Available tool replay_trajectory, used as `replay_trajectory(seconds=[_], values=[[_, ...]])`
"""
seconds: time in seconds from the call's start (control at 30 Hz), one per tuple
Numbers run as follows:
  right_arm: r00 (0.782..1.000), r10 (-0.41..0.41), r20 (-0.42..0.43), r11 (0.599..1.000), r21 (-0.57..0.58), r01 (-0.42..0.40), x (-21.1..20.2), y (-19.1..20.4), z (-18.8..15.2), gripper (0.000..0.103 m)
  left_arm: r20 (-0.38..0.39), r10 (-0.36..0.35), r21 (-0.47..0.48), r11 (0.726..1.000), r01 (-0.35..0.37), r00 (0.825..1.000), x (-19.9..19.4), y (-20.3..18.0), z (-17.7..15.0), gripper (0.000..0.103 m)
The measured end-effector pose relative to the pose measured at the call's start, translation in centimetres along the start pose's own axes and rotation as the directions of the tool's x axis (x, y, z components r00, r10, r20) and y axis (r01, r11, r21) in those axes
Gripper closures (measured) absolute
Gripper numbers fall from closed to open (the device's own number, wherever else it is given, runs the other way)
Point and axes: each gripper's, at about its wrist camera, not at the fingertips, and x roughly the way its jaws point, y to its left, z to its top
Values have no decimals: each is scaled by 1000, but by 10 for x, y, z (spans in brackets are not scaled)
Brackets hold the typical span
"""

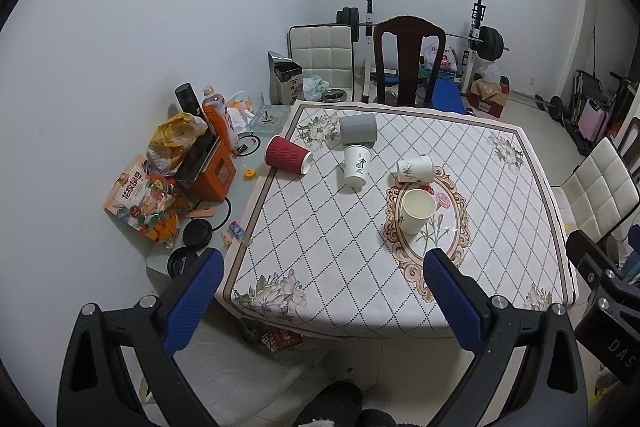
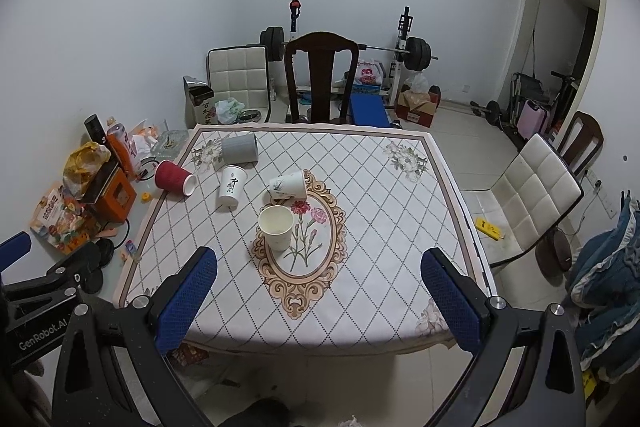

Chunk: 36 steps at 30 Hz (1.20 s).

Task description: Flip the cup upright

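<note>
A plain white paper cup (image 1: 417, 210) (image 2: 276, 227) stands upright near the table's middle. A red ribbed cup (image 1: 289, 156) (image 2: 175, 178) lies on its side at the table's left edge. A grey cup (image 1: 358, 129) (image 2: 239, 148) lies on its side at the back. A white cup with black writing (image 1: 356, 165) (image 2: 230, 185) stands upside down. A white cup with a green print (image 1: 415, 169) (image 2: 287, 184) lies tipped over. My left gripper (image 1: 322, 273) and right gripper (image 2: 318, 271) are both open, empty, near the table's front edge.
The table (image 1: 500, 227) has a diamond-patterned cloth. Snack bags, bottles and an orange box (image 1: 208, 171) crowd its left strip. A dark wooden chair (image 1: 408, 63) stands behind, a white chair (image 2: 532, 191) at the right. Weight equipment (image 2: 412, 55) lines the back wall.
</note>
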Motion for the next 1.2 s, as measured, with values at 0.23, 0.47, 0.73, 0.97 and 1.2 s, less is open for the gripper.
replay_trajectory(seconds=[0.23,0.47,0.73,0.97,1.2], values=[[1000,4,-4,1000,1,-4,-1,1,-2,0,1,-1,0,1000,1,1000,-2,0,0,1],[1000,4,-4,1000,0,-4,-1,1,-2,0,4,-3,-1,1000,3,1000,-3,1,1,1],[1000,5,-8,1000,-1,-5,-1,1,-4,0,3,-4,0,1000,4,1000,-5,1,1,1],[1000,9,-9,1000,0,-9,-2,3,-9,0,3,-5,2,1000,5,1000,-4,1,0,1],[1000,11,-11,1000,-1,-11,-2,5,-16,0,5,-7,0,1000,7,1000,-6,2,0,1]])
